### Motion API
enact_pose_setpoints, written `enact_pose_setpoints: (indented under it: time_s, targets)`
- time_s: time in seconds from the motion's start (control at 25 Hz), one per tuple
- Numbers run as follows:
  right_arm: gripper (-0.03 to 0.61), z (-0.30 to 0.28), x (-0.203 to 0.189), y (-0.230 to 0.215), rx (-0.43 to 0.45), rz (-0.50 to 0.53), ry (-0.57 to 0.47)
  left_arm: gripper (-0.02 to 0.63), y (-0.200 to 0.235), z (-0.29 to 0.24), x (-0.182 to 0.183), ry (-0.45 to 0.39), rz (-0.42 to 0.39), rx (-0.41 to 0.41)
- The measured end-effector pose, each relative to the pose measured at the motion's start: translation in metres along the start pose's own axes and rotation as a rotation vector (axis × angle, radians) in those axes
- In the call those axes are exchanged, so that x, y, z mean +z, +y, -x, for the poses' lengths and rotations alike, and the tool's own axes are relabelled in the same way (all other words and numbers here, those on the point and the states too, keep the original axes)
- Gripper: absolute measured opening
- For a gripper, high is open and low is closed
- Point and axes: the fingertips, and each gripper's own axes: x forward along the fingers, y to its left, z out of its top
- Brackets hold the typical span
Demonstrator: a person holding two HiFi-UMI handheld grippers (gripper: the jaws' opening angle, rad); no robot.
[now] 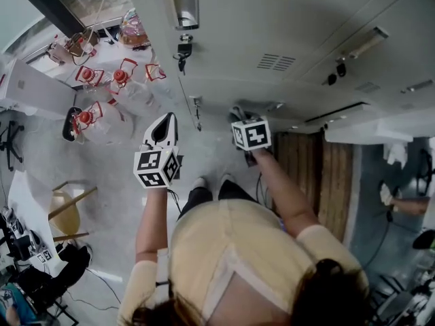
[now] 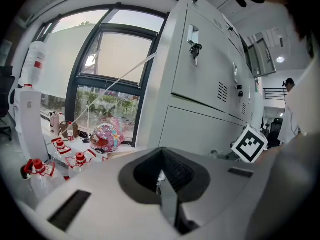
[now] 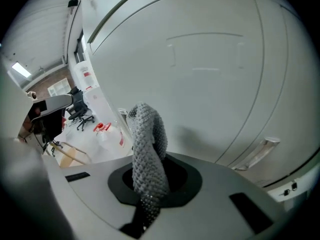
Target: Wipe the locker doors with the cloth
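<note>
Holding my left claw [image 2: 166, 191] clear of the lockers, I see its jaws pressed together with nothing between them. Red-capped jugs [image 2: 80, 160] sit ahead of it to the left, and the locker doors [image 2: 202, 59] rise ahead to its right. My right claw [image 3: 146, 194] grips the grey knitted cloth [image 3: 148, 134], which stands up out of the jaws, close before a pale locker door [image 3: 215, 79]; I cannot tell whether they touch.

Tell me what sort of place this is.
Probably an office or lab staff area: a row of grey metal lockers, a big window, office chairs, and water jugs on the floor.
</note>
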Motion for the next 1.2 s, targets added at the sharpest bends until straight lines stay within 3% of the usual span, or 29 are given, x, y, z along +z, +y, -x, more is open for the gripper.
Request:
enact_pose_setpoints:
  time_s: [0.44, 0.76, 0.96, 1.2]
  targets:
    - [0.012, -0.041, 0.012, 0.06, 0.104, 0.111, 0.02, 0.002, 0.028, 0.028, -0.017, -0.001, 0.024, 0.1]
    - [0.012, -0.072, 0.027, 0.074, 0.104, 0.153, 0.008, 0.002, 0.041, 0.043, -0.03, 0.009, 0.06, 0.15]
    - [0.012, -0.079, 0.026, 0.082, 0.146, 0.115, 0.035, 0.002, 0.048, 0.044, -0.035, 0.029, 0.049, 0.168]
    - [0.012, -0.074, 0.022, 0.064, 0.12, 0.094, 0.032, 0.002, 0.047, 0.038, -0.038, 0.042, 0.044, 0.156]
